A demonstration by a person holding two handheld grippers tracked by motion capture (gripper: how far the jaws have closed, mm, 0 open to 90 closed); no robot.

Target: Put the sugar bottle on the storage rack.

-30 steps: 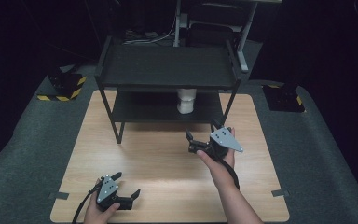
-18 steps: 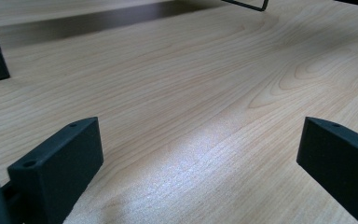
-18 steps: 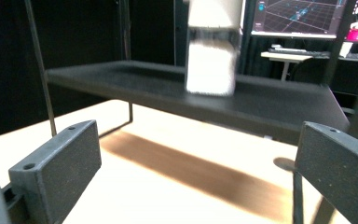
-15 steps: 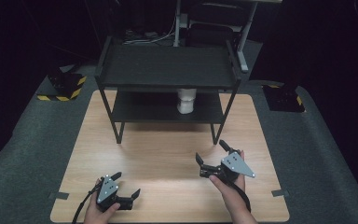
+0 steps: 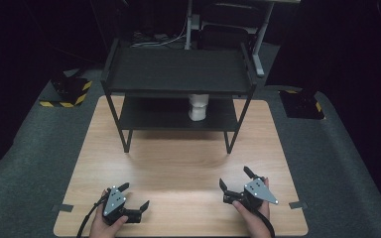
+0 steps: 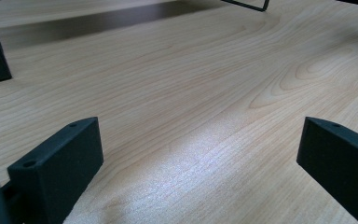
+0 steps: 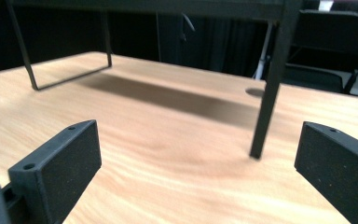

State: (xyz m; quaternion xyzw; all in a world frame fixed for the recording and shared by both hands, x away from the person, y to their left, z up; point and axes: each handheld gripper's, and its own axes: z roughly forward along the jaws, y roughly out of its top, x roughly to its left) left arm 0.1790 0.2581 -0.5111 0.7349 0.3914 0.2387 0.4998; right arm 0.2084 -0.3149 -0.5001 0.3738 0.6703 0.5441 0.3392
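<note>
While both rest low, left gripper spread, right gripper spread, grained wooden table.

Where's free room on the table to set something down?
Bare wood lies between the shelf's front legs and the two claws, left and right, and between the claws. The table strips beside the shelf are narrow. On the lower shelf, either side of the white cup is free.
</note>
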